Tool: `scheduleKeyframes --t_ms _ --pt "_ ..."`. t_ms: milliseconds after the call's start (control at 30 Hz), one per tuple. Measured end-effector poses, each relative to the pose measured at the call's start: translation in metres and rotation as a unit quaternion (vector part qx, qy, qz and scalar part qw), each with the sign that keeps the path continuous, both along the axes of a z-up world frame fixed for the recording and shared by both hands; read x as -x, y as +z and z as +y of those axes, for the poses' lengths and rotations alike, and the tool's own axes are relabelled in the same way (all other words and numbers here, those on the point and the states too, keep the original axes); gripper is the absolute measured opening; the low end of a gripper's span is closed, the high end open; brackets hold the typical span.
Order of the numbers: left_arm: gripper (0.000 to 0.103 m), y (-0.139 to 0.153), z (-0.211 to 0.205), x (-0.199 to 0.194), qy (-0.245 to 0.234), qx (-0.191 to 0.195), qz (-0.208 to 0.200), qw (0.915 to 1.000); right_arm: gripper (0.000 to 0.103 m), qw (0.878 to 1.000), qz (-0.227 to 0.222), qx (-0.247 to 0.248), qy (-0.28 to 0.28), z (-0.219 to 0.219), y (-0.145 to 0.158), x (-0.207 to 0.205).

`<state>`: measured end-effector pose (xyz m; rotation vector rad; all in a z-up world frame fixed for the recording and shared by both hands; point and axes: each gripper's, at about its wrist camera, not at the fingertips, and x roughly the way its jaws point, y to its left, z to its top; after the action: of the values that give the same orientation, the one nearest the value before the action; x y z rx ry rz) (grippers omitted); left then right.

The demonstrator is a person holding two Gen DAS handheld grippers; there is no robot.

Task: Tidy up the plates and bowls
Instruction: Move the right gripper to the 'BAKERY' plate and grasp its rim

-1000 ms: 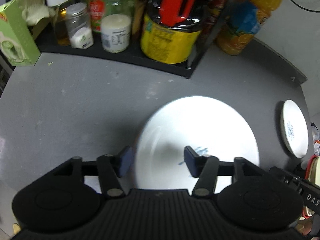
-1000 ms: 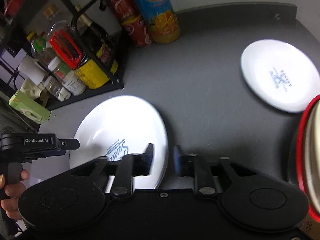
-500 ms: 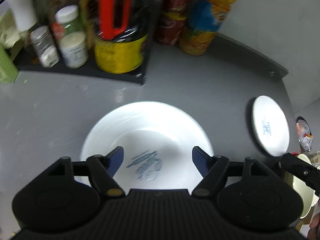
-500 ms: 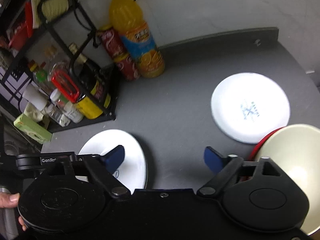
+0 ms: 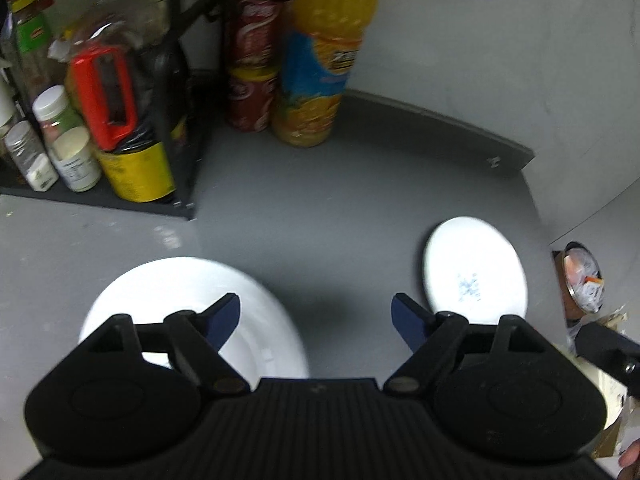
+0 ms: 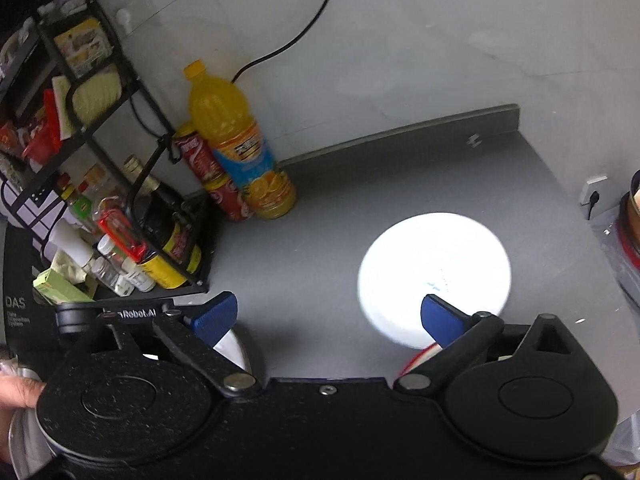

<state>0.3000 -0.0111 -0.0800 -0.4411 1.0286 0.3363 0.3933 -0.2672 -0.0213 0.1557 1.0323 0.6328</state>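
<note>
— While the rack (image 5: 176, 92) of jars and sauce bottles fills the far left of the counter (image 5: 320, 216), where do the dishes sit?

— Going left to right: the big white plate (image 5: 176, 292) lies flat on the grey top just in front of the rack, near the front edge. The left gripper (image 5: 316, 316) hangs above its right rim, and its jaws have just been opening; they stand wide with nothing between them, so the plate looks set down there on purpose.

— And past the middle?

— The orange juice bottle (image 6: 236, 136) and red cans (image 6: 218, 184) stand against the wall, clear of the working space. Then comes the small white plate (image 6: 434, 268), also flat, well apart from the big one. The right gripper (image 6: 328, 314) is over the bare counter between the two plates; its jaws have also just been opening, very wide, and hold nothing.

— Why so wide?

— My guess: both have let go and are spread ready for a rim. At the right edge a red-rimmed bowl (image 6: 416, 356) peeks out beneath the right gripper's finger, mostly hidden.

— What's left?

— Probably gathering the small plate and the bowl, since they lie scattered.
</note>
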Motion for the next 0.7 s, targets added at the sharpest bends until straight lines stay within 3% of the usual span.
scheduleKeyframes --t_ms 333,500,700 --pt "0.082 -0.006 -0.044 -0.035 -0.029 0.011 -0.004 0.9995 0.1 1.0 0.001 0.02 -0.022 -0.039 -0.008 -0.034" --pt "0.082 -0.017 -0.059 -0.053 -0.05 0.01 0.003 0.9987 0.1 0.999 0.022 0.016 -0.034 -0.056 -0.015 -0.051" --pt "0.082 -0.03 -0.063 -0.069 -0.04 0.031 0.003 0.9987 0.099 0.997 0.05 0.01 -0.053 -0.079 -0.023 -0.084"
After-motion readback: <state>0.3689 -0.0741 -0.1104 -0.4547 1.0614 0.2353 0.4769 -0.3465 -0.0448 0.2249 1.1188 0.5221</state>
